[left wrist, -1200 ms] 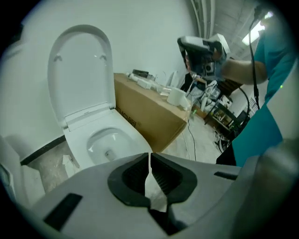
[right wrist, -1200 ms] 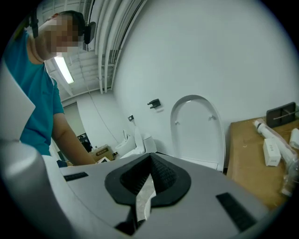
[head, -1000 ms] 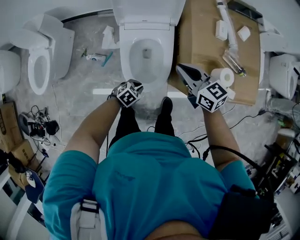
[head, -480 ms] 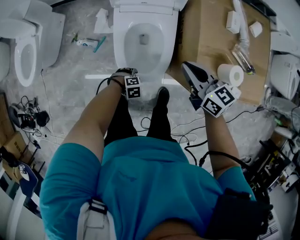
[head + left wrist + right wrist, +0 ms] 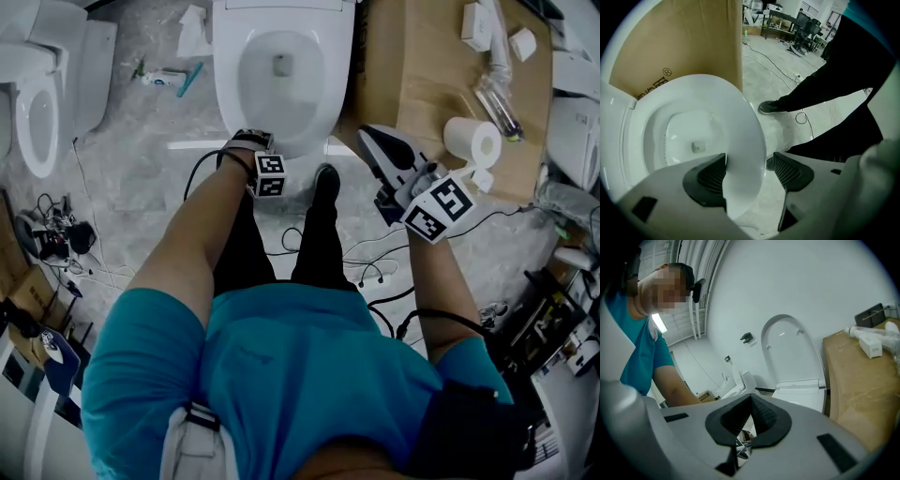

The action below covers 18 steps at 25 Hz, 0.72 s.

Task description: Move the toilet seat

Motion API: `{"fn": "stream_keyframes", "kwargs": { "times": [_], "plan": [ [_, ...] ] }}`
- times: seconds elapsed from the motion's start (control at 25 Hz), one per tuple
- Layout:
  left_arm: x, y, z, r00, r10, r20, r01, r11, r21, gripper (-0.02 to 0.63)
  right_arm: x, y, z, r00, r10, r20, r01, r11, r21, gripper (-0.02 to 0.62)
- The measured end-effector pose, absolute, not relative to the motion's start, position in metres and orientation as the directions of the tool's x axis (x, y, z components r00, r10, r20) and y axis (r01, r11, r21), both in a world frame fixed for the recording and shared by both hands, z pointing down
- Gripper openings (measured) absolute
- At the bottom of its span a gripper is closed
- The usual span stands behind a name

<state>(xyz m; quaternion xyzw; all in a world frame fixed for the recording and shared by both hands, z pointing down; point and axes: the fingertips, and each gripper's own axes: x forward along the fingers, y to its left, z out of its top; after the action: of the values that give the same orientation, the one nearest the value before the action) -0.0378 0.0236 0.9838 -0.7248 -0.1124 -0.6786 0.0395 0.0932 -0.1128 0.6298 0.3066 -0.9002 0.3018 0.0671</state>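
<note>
The left hand-held gripper (image 5: 749, 174), jaws just opened, straddles the toilet seat (image 5: 747, 136) rim, ready to clamp; the right hand-held gripper (image 5: 750, 418) is closed.

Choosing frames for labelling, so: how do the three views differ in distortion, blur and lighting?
Head view: sharp but dim and bluish. Left gripper view: strong fisheye with black corners, bending the white oval toilet seat; a soft sheen on it. Right gripper view: same fisheye, evenly lit white wall, a mosaic patch at upper left.

Steep overhead head view, two jaw-level gripper views (shared toilet (image 5: 228, 89)).
</note>
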Motion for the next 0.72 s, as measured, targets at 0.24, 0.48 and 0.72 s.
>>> {"fn": "stream_keyframes", "kwargs": {
  "times": [0.24,0.48,0.72],
  "plan": [
    [-0.037,0.018,1.006,0.006,0.094,0.996,0.247,-0.965,0.09,0.304,0.097,-0.102,0.648,-0.804,-0.5,0.323,-0.592,0.617,-0.518,-0.008],
    [-0.04,0.018,1.011,-0.039,0.126,0.991,0.291,-0.948,0.131,0.304,0.096,-0.099,0.655,-0.802,-0.499,0.33,-0.595,0.611,-0.522,-0.008],
    [-0.041,0.019,1.007,-0.051,0.135,0.99,0.299,-0.943,0.144,0.29,0.093,-0.099,0.652,-0.8,-0.506,0.323,-0.596,0.604,-0.529,-0.008]
  ]
}}
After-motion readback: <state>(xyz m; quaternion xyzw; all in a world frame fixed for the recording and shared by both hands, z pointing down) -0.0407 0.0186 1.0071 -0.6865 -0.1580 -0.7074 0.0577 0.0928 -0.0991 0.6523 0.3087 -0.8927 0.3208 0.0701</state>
